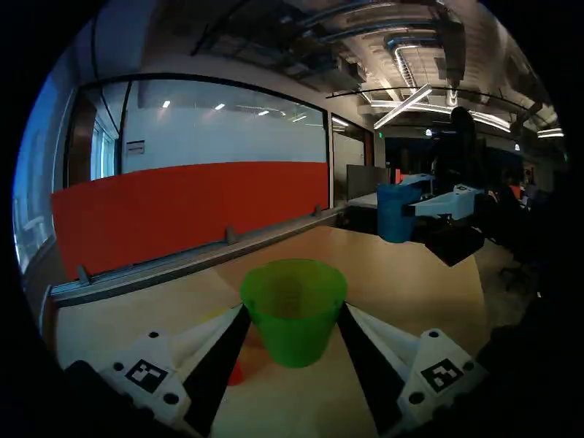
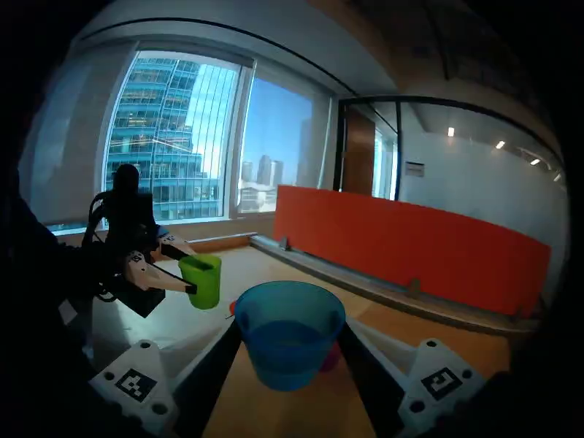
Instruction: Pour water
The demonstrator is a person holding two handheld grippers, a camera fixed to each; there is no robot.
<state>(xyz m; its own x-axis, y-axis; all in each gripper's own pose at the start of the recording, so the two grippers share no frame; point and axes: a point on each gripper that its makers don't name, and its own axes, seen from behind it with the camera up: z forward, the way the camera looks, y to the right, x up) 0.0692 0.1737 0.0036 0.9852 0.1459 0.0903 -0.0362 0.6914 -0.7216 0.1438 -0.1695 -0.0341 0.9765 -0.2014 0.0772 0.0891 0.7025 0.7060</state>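
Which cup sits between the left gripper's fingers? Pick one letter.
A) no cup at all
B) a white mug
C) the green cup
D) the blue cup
C: in the left gripper view the green cup stands upright between the fingers of the left gripper, while the blue cup is held by the right gripper.

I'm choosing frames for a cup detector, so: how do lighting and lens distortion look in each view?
Left gripper view: dim indoor light, the green plastic cup evenly lit and sharp, the orange wall panel bowed by the fisheye. Right gripper view: bright daylight through the tall window backlights the scene, leaving the left edge near-black; the blue plastic cup stays clear.
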